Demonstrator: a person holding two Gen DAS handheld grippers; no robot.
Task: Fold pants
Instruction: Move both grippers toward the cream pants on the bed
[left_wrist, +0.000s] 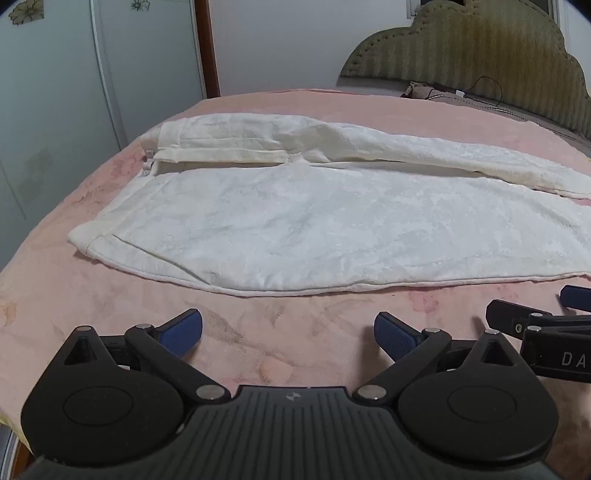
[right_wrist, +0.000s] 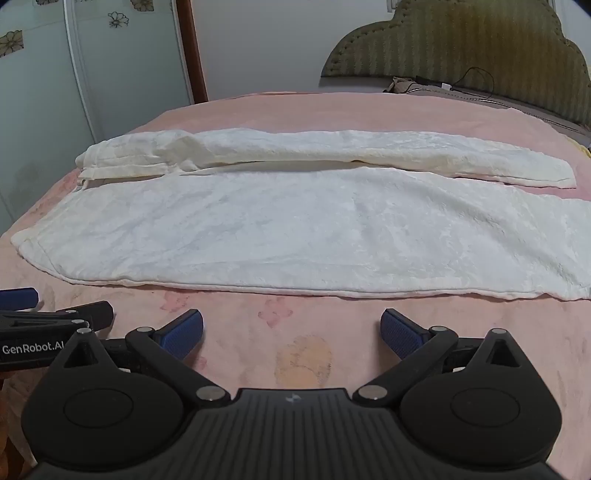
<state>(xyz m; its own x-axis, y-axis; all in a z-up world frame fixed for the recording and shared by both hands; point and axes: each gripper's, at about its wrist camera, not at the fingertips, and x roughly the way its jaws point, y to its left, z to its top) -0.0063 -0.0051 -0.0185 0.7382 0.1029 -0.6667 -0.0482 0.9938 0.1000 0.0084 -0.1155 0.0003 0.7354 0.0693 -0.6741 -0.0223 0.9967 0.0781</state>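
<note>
Left wrist view: one pair of white pants (left_wrist: 314, 229) is laid flat on the pink bed (left_wrist: 258, 332), legs apart, no fold made yet. Left gripper (left_wrist: 288, 330) is held spread wide, empty, short of the near hem.

Right wrist view: the same single pair is seen. Right gripper (right_wrist: 291, 330) is likewise spread, nothing between the pads. All folding is judged outstanding.

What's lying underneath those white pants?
The white pants lie spread flat on a pink blanket that covers the bed, showing on every side of them. What lies below the blanket, and the patch directly beneath the fabric, is covered and cannot be seen.
</note>
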